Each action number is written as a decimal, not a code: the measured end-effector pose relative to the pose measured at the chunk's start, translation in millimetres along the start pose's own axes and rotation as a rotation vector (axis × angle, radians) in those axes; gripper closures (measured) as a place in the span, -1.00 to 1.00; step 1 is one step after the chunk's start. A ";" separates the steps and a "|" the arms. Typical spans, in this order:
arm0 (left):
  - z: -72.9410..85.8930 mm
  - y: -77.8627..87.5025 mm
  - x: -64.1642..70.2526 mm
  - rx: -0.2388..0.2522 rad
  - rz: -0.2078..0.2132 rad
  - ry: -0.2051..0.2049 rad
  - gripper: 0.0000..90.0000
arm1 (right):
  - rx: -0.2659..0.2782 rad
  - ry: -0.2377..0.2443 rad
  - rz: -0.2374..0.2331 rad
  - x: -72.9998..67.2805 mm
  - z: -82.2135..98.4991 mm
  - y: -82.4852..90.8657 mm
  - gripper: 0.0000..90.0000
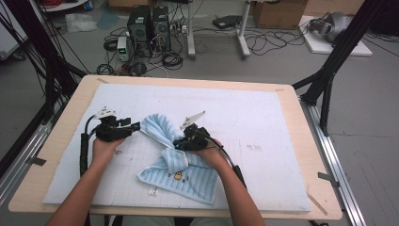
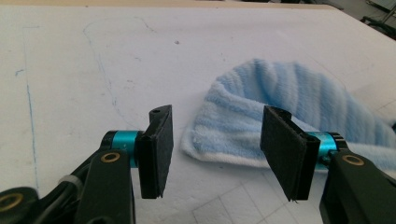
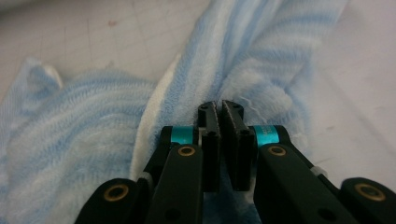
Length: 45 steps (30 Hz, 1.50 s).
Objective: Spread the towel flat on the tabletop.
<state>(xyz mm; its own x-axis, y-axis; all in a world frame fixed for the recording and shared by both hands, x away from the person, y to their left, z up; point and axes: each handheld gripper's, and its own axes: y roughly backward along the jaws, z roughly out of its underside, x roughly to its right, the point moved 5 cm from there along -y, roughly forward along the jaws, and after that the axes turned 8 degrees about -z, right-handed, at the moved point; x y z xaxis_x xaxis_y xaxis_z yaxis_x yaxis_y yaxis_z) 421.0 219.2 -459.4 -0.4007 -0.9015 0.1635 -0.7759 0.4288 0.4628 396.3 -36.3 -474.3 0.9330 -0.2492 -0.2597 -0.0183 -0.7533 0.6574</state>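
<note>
In the high view, the person's two forearms come in from the bottom edge, nearest to the camera, and just beyond them lies the light blue striped towel (image 1: pixel 181 162), crumpled on the white mat (image 1: pixel 263 122) of the table (image 1: pixel 308 141). The right gripper (image 1: pixel 178 142) sits on the middle of the cloth, where a fold rises. The left gripper (image 1: pixel 137 126) is beside the towel's far-left end, pointing toward it.

In the left gripper view, the jaws stand wide apart with nothing between them. The rounded end of the towel (image 2: pixel 261 121) lies just ahead and a little to the right of the gap, and its long axis runs away to the right.

In the right gripper view, the jaws are pressed nearly together, pinching a ridge of the towel (image 3: pixel 93 140).

I judge that the left gripper is nearer to the free end, so it must go forward and slightly right to take that edge.
</note>
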 end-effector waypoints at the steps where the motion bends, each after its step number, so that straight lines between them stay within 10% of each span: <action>1: 0.0 -0.1 -0.3 0.001 0.000 0.002 -0.01 | 0.004 0.015 -0.002 -1.0 0.9 -2.3 0.86; 10: 0.6 -1.3 0.2 -0.004 0.000 0.001 -0.02 | 0.140 -0.086 -0.064 2.8 -6.0 16.3 0.32; 15: 0.7 -2.0 0.7 -0.003 0.002 0.005 -0.02 | 0.320 -0.123 0.190 29.1 -12.6 55.8 0.70; 24: 1.8 -3.5 2.9 -0.012 0.010 0.000 -0.02 | 0.232 -0.226 0.532 81.5 7.8 70.8 0.80; 33: 1.9 -4.1 3.4 -0.012 0.014 0.000 -0.02 | 0.188 -0.289 0.540 111.5 1.8 51.5 0.56; 37: 2.2 -4.3 2.0 -0.011 0.015 0.007 -0.02 | 0.133 -0.230 0.498 108.5 -0.4 31.1 0.60; 45: 1.9 -3.7 1.8 -0.009 0.015 0.008 -0.03 | 0.163 -0.167 0.274 84.6 -14.6 20.1 0.57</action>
<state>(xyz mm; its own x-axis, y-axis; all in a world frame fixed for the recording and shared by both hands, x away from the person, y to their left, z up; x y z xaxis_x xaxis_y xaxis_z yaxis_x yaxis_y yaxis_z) 422.2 216.0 -462.5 -0.4081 -0.8955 0.1775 -0.7653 0.4416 0.4684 480.2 -63.6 -472.8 0.8141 -0.5412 -0.2106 -0.3288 -0.7285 0.6010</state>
